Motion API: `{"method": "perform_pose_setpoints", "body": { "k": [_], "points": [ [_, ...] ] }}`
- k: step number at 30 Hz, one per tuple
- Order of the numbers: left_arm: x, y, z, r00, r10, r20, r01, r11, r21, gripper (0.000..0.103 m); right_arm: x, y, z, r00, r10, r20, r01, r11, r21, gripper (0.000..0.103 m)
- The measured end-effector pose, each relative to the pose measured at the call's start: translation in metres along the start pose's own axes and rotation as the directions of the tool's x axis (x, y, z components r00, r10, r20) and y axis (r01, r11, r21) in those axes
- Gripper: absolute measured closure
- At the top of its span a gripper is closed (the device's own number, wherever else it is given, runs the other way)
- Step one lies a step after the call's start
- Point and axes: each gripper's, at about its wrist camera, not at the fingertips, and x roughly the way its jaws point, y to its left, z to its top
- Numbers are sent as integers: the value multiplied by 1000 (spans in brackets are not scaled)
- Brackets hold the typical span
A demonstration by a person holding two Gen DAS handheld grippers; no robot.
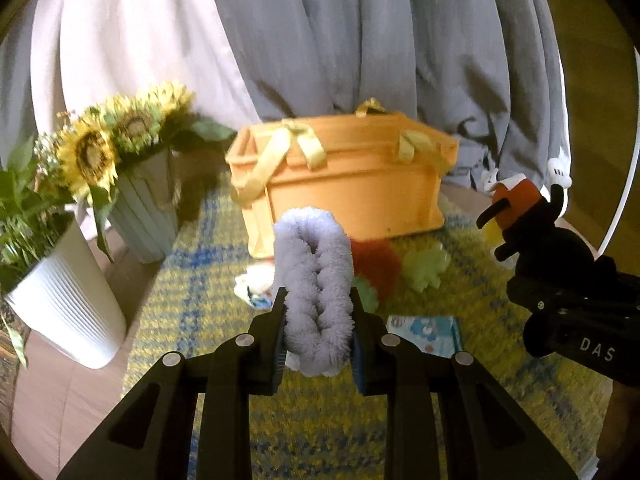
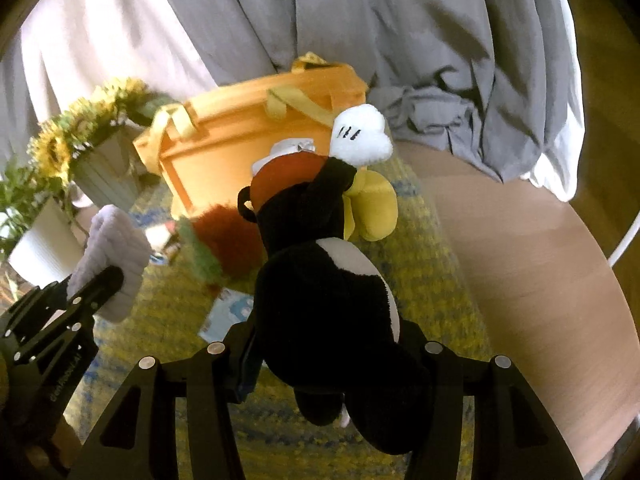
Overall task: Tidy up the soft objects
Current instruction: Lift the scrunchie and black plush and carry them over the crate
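Left wrist view: the left gripper (image 1: 318, 334) fills the lower centre of the frame, its two fingers pinching a fluffy lavender toy (image 1: 314, 284) that stands upright between the pads. Behind it, at frame centre, an orange basket (image 1: 352, 184) with yellow ribbon handles rests on a yellow-and-blue rug (image 1: 200, 312). Between basket and gripper lie a red fluffy toy (image 1: 376, 264), a pale green toy (image 1: 426, 266), a small white toy (image 1: 254, 278) and a light blue packet (image 1: 428, 334). At the left edge stand a white ribbed pot (image 1: 68, 300) with greenery and a pale vase (image 1: 144, 216) of sunflowers (image 1: 90, 156). Grey curtains (image 1: 360, 40) hang across the top. At the right edge the right gripper (image 1: 520, 272) appears, closed on a black plush mouse (image 1: 560, 240).

Right wrist view: the right gripper (image 2: 332, 364) occupies the lower centre, its fingers pressed against the black plush mouse (image 2: 320, 288), whose white glove (image 2: 360, 136) and yellow shoe (image 2: 376, 204) point toward the upper centre. The orange basket (image 2: 224, 148) sits beyond it, the red fluffy toy (image 2: 228, 236) before the basket. At lower left, the left gripper (image 2: 98, 286) holds the lavender toy (image 2: 112, 248).
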Motion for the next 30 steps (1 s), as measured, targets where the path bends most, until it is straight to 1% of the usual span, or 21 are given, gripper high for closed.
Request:
{"method": "perform_pose_setpoints", "body": {
  "k": [6,10,15,23,30],
  "points": [
    [-17,3,19,998,12,69,-11,1000,-12,77,-18,8,18,996,27,87,-24,999,-29,50],
    [-25,3,32,993,14,115,-13,1000,-15,77,-30,12,31,987,48,150,-40,998,-54,50],
    [-34,5,48,984,24,177,-20,1000,-21,77,-40,16,45,975,69,210,-55,996,-72,50],
    [-46,10,78,962,41,272,-36,999,-25,77,-51,24,70,952,124,280,-104,991,-87,50],
    [-50,14,98,943,52,328,-47,999,-22,77,-54,31,90,930,157,331,-130,986,-105,50]
  ]
}}
